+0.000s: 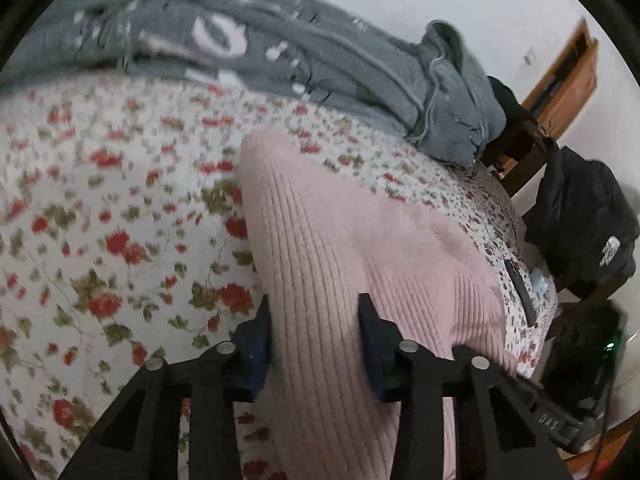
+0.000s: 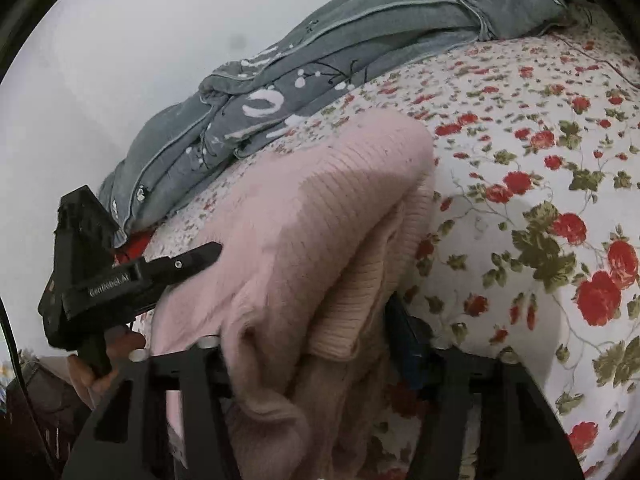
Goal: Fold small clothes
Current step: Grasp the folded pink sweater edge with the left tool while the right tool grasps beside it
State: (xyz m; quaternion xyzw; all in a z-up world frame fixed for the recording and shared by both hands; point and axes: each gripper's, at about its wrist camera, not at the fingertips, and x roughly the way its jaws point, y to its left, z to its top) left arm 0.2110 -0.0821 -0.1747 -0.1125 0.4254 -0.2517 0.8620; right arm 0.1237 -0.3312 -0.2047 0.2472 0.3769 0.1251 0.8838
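Observation:
A pink ribbed knit sweater (image 1: 360, 248) lies folded over on the floral bedsheet (image 1: 100, 200). My left gripper (image 1: 316, 308) has its jaws apart with the sweater's fabric lying between the two fingers. In the right wrist view the sweater (image 2: 312, 216) is bunched and draped across my right gripper (image 2: 320, 332); its left finger is hidden under the cloth, so I cannot tell how its jaws stand. The left gripper (image 2: 208, 252) shows there at the left, resting on the sweater's edge.
A grey patterned quilt (image 1: 280, 56) is heaped along the wall side of the bed, also in the right wrist view (image 2: 320, 60). A black backpack (image 1: 580, 220) and wooden furniture (image 1: 568, 80) stand beyond the bed's edge. A dark phone (image 1: 520, 292) lies near the bed edge.

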